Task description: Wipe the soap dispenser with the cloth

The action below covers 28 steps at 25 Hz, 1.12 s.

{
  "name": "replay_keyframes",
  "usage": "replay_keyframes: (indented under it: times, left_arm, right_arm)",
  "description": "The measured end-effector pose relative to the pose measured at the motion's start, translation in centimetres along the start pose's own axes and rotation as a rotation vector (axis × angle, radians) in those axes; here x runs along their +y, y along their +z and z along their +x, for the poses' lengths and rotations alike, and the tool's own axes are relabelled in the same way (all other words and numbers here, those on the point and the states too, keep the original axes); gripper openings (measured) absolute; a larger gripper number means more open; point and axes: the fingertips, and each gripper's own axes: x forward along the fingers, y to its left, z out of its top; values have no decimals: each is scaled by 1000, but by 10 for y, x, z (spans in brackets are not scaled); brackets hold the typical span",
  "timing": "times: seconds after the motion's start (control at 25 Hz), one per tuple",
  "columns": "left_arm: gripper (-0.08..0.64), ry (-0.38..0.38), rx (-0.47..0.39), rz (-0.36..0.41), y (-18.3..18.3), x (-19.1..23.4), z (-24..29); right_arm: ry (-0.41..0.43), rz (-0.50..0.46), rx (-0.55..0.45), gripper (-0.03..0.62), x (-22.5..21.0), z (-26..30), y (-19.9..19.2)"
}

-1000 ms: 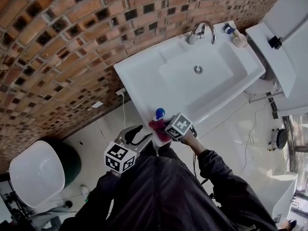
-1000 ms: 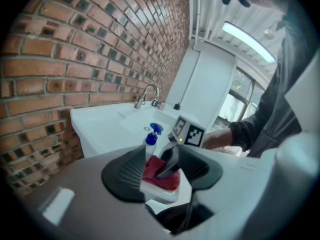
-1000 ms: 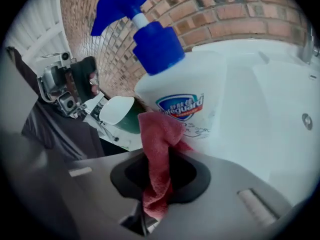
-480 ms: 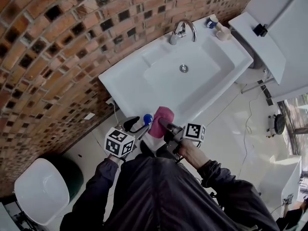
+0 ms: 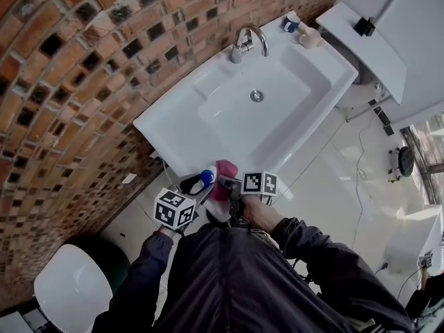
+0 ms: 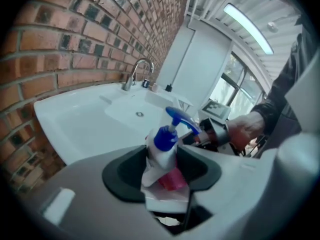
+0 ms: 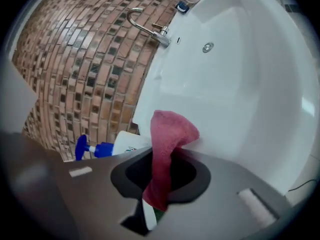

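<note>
The soap dispenser (image 6: 161,151), a white bottle with a blue pump, stands between my left gripper's (image 6: 165,166) jaws. They have just been closing and now press on its sides. From above, the left gripper (image 5: 198,184) holds the dispenser (image 5: 207,177) at the sink's near corner. My right gripper (image 7: 162,176) is shut on a pink cloth (image 7: 167,139), which sticks up out of its jaws. The cloth (image 5: 223,177) sits right beside the bottle, with the right gripper (image 5: 227,186) just behind it. The dispenser (image 7: 120,145) lies sideways at the left of the right gripper view.
A white sink (image 5: 173,127) with a chrome tap (image 5: 246,44) stands against the brick wall (image 5: 83,68). Small items (image 5: 300,28) sit at its far corner. A white cabinet (image 5: 371,44) is at the top right and a white round lid (image 5: 73,293) at the bottom left.
The left gripper came up from the lower left and closed round the dispenser. The right gripper lifted the cloth off the sink's edge, rolled over and drew in beside the bottle.
</note>
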Motion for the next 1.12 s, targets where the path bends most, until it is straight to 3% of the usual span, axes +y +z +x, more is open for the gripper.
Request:
replay_keyframes:
  times: [0.12,0.24,0.32,0.4,0.52,0.68,0.8,1.12]
  left_arm:
    - [193,18,7,-3,-1,3,3]
    - [205,36,19,6,-2,5,5]
    - [210,33,38,24,-4,5,5]
    - [210,10,58,48,-3,5,6]
    - [210,-46,100,114,-3,6,8]
    - [209,-110,175,238,-2,7,10]
    - [209,-140,211,305,-1,8,11]
    - [209,-178,262,376,-2,8,14]
  right_arm:
    - [-64,-31,41,57,-12,9,-3]
    - [-120,-154,82,57,-11,13,0]
    - [-97,-269,116,57,-2,11,1]
    - [-22,-414,157,58,13,5,4]
    - [59,-724,239,58,32,-10,12]
    - [-50,-1324,351,58,42,-23,31]
    - [-109,-1605,390,58,51,-21,45]
    - [-66,-1835,574,58,41,3,20]
